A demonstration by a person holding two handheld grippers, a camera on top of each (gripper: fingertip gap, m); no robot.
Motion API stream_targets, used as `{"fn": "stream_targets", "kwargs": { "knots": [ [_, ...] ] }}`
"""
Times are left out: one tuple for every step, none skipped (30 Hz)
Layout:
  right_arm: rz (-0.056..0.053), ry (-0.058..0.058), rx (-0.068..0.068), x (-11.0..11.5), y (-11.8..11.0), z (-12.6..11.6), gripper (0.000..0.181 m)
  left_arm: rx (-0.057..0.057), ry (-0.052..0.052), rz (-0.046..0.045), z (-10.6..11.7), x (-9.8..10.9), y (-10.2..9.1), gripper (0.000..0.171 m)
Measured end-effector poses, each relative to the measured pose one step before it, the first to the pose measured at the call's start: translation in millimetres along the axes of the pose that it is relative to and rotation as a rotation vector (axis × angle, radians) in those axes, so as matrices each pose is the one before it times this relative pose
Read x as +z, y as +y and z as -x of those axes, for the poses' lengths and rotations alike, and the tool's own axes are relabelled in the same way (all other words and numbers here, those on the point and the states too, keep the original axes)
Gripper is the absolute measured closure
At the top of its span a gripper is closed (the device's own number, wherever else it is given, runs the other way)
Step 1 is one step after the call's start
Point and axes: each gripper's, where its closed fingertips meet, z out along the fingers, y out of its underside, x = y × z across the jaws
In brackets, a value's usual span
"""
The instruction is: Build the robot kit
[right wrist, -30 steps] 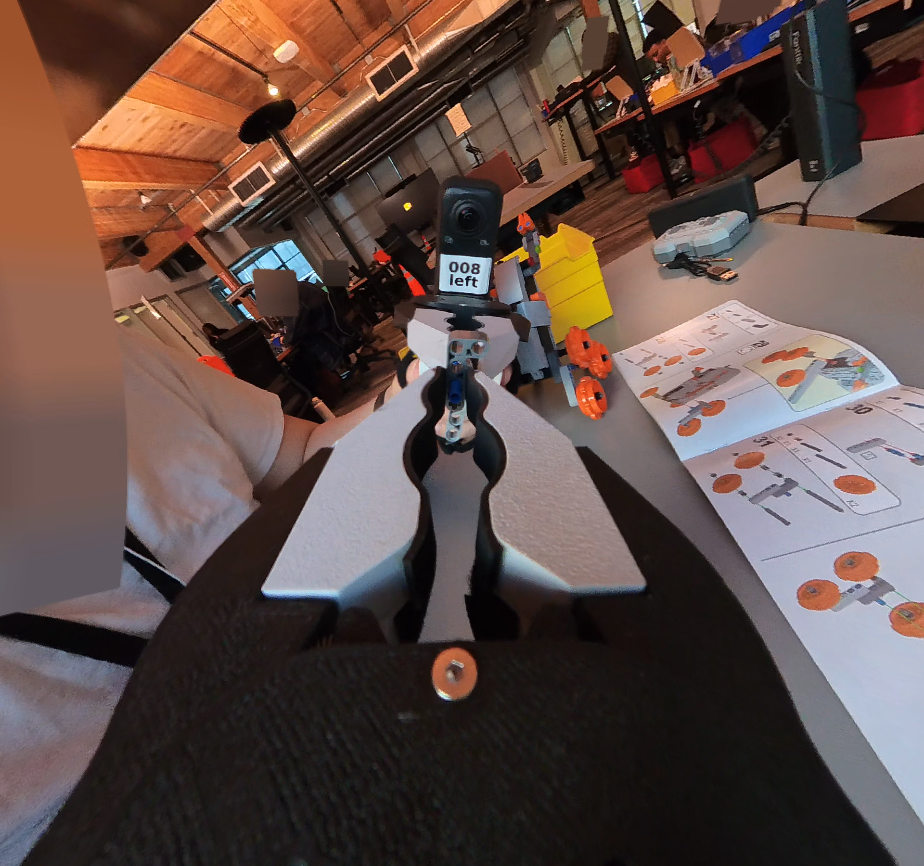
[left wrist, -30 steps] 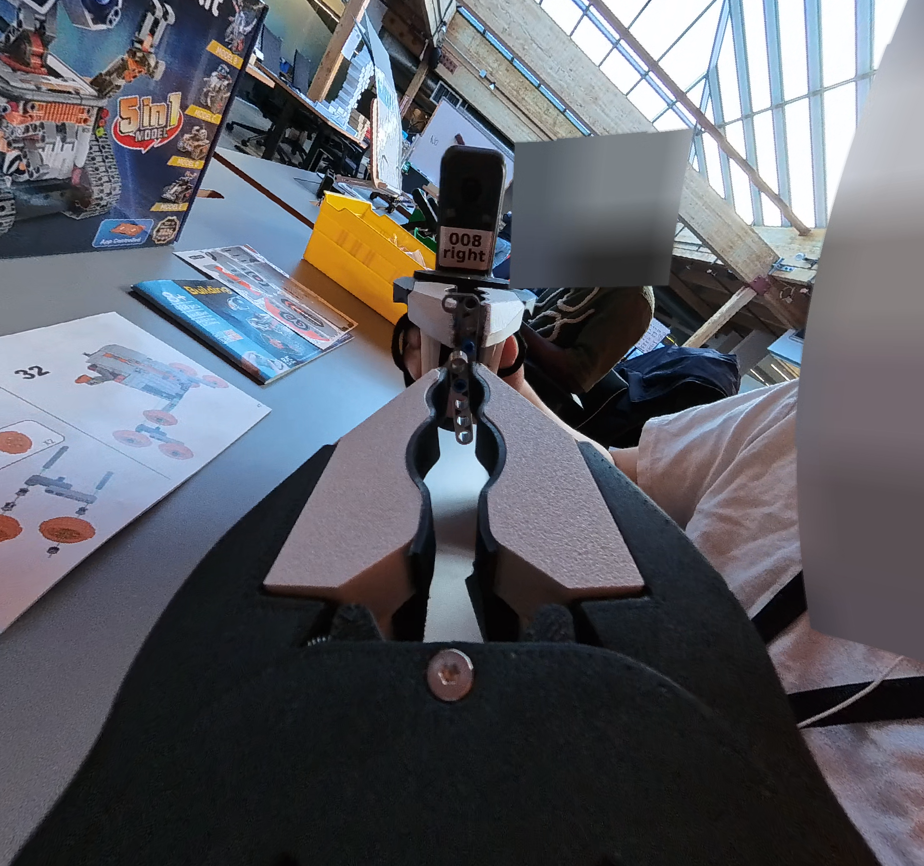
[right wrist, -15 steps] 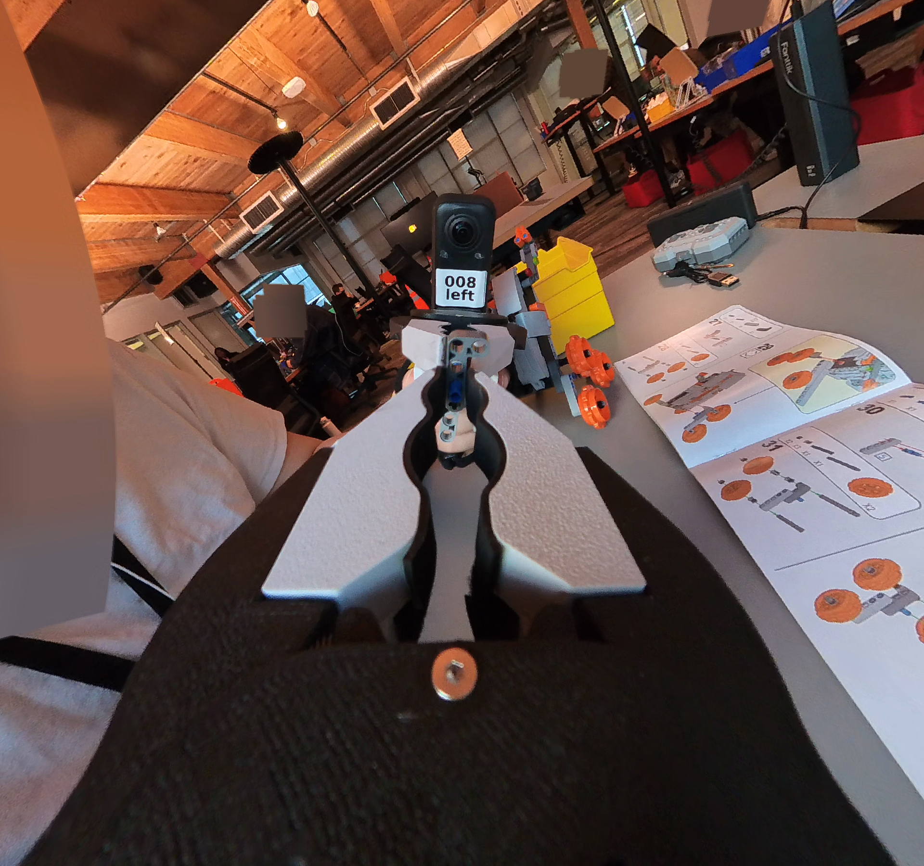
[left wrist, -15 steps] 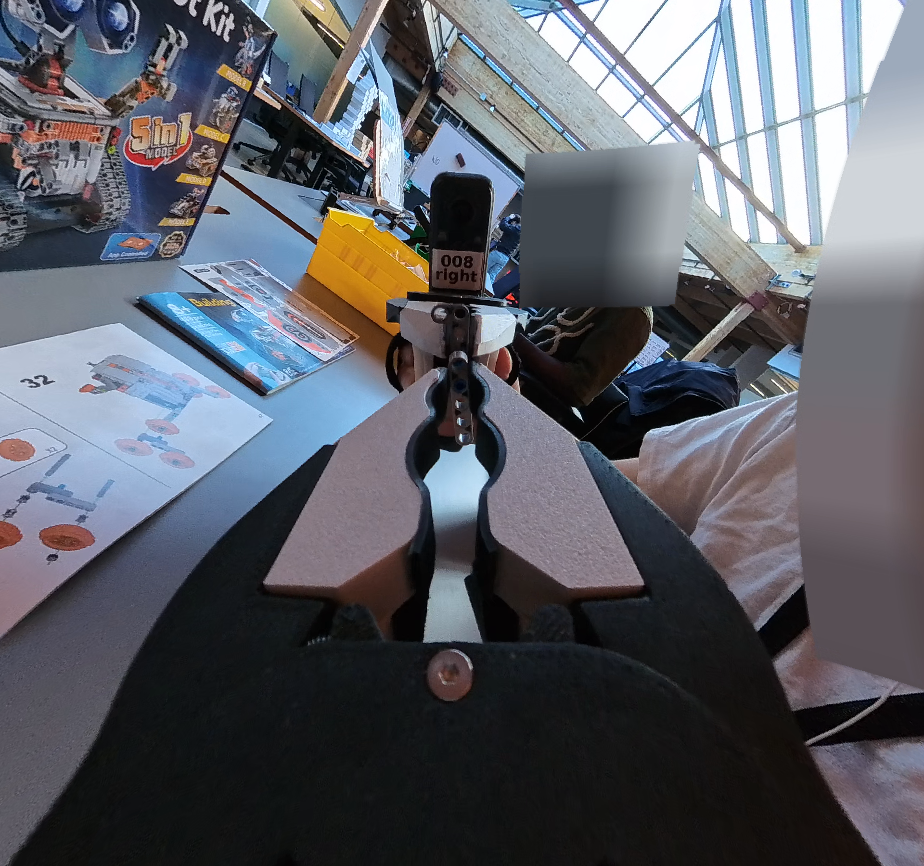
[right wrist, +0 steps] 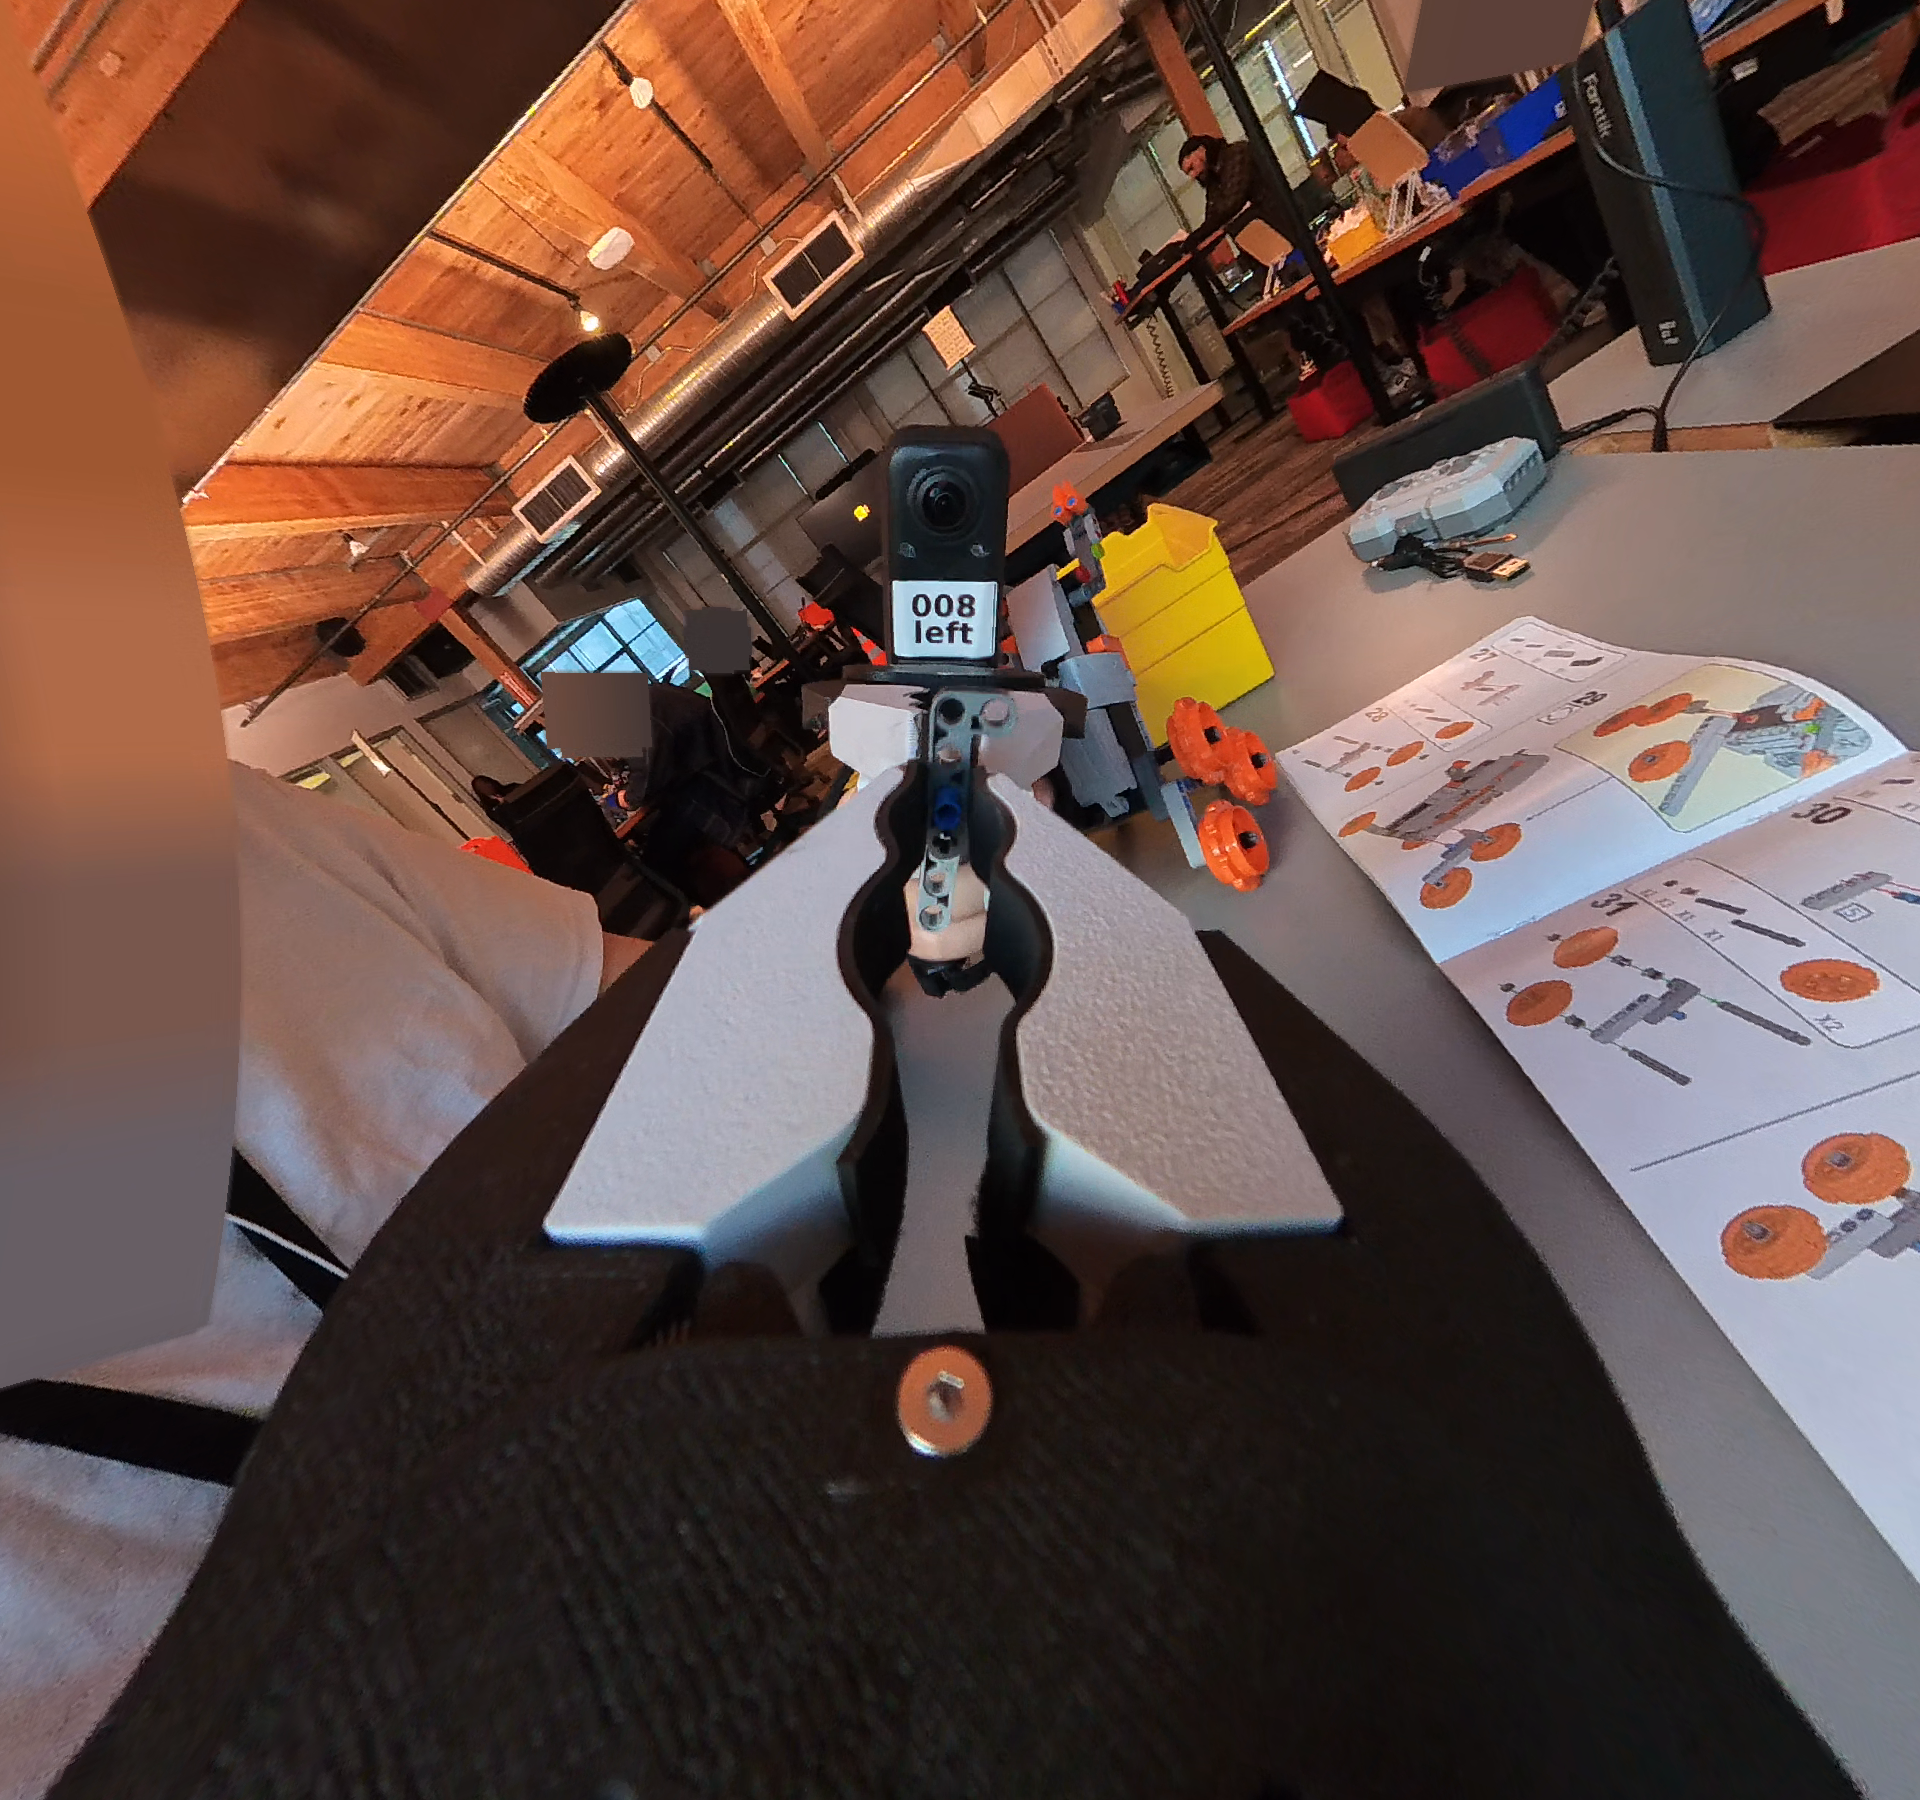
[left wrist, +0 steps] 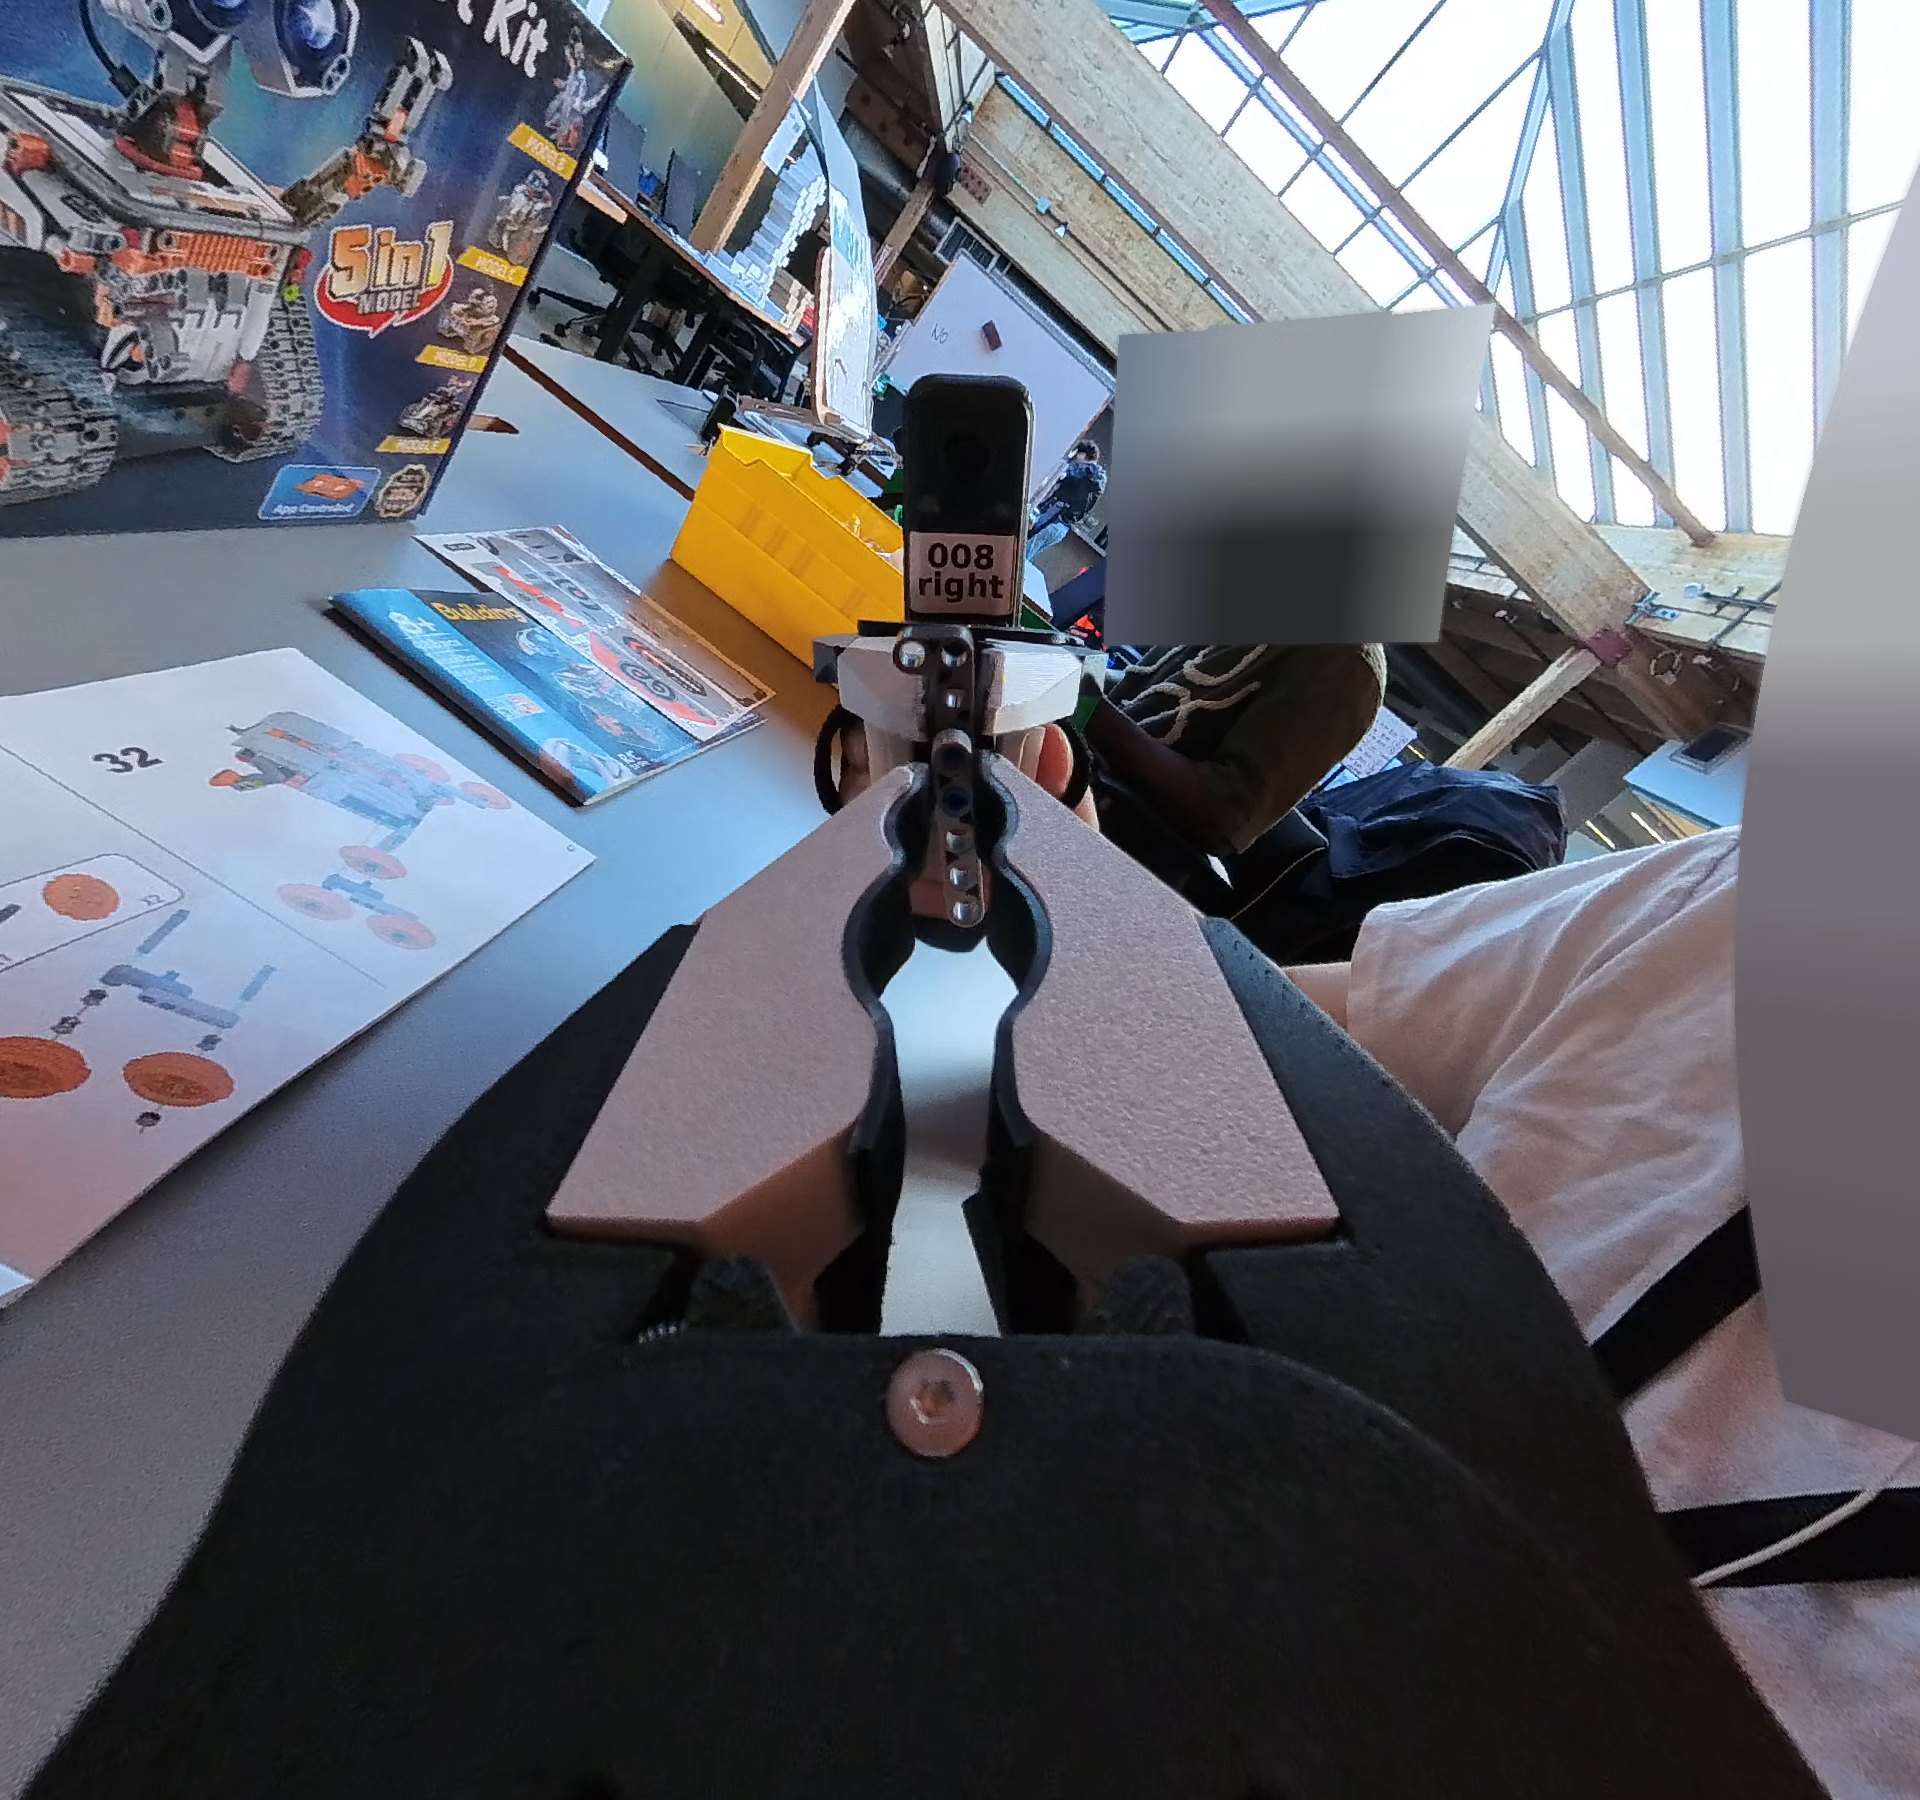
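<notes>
A grey perforated building-toy beam (left wrist: 954, 820) with a blue pin in it is held upright in the air between my two grippers, which face each other tip to tip above the table edge. My left gripper (left wrist: 951, 786) is shut on the beam; the right gripper (left wrist: 961, 696) shows just behind it, clamped on the beam's upper part. In the right wrist view my right gripper (right wrist: 948, 786) is shut on the same beam (right wrist: 940, 862), whose top end bends to one side, and the left gripper (right wrist: 945, 732) stands behind it.
Grey table (left wrist: 260, 587) with an open instruction sheet (left wrist: 208, 877), two booklets (left wrist: 582, 649), a toy robot kit box (left wrist: 260, 192) and a yellow bin (left wrist: 779, 545). A partly built model with orange wheels (right wrist: 1216, 784), a grey controller (right wrist: 1444, 493). A person's white shirt (right wrist: 395, 971) is close by. Left and right tips are no more than a few centimetres apart.
Both grippers stay clamped on the beam. The pair has shifted and tilted slightly, so the table things sit a little differently in both views.
</notes>
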Motion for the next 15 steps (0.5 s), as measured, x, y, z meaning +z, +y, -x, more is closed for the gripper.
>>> {"fn": "stream_targets", "kwargs": {
  "knots": [
    [-0.0079,-0.0009,0.0027,0.15,-0.66,0.16,0.176,-0.0025,0.0017,-0.00404,-0.17,-0.04,-0.42,0.167],
    [-0.0139,-0.0021,0.0049,0.41,-1.30,0.31,0.176,-0.0048,0.0031,-0.00827,-0.37,-0.04,-1.17,0.167],
    [-0.0177,-0.0078,0.0047,0.68,-1.55,1.14,0.175,-0.0072,0.0078,-0.01155,-1.15,-0.23,-1.61,0.167],
    [-0.0208,-0.0110,0.0046,0.73,-1.89,1.60,0.176,-0.0116,0.0132,-0.01429,-1.67,-0.21,-1.84,0.167],
    [-0.0208,-0.0059,0.0071,0.67,-1.72,0.80,0.176,-0.0141,0.0124,-0.01446,-1.21,-0.20,-1.55,0.167],
    [-0.0184,-0.0094,0.0102,0.57,-1.31,0.94,0.175,-0.0111,0.0122,-0.01272,-1.18,-0.02,-1.38,0.167],
    [-0.0196,-0.0089,0.0107,0.40,-1.48,0.83,0.176,-0.0055,0.0097,-0.01137,-0.98,0.13,-1.21,0.167],
    [-0.0161,-0.0061,0.0093,0.42,-0.93,0.48,0.176,-0.0023,0.0068,-0.01013,-0.57,0.05,-0.98,0.167],
    [-0.0133,-0.0082,0.0082,0.34,-0.65,0.69,0.176,-0.0044,0.0088,-0.00859,-0.80,-0.10,-0.70,0.166],
    [-0.0129,-0.0149,0.0059,0.40,-0.91,1.70,0.176,-0.0076,0.0132,-0.00905,-1.34,0.00,-0.88,0.167],
    [-0.0114,-0.0203,-0.0013,0.54,-0.77,2.85,0.175,-0.0071,0.0114,-0.01047,-1.34,0.19,-0.95,0.167],
    [-0.0141,-0.0060,-0.0090,0.35,-1.14,1.21,0.175,-0.0046,0.0078,-0.01280,-1.09,0.35,-1.02,0.167],
    [-0.0087,0.0066,-0.0083,0.07,-0.86,-0.27,0.175,-0.0021,0.0008,-0.01107,0.13,0.20,-0.71,0.167],
    [-0.0050,0.0094,-0.0183,-0.13,-0.44,-0.30,0.175,-0.0037,0.0023,-0.00715,0.40,0.02,-0.11,0.167],
    [0.0025,0.0110,-0.0230,-0.07,0.21,-0.46,0.175,-0.0073,0.0038,-0.00465,0.61,0.00,-0.05,0.167]
  ]
}}
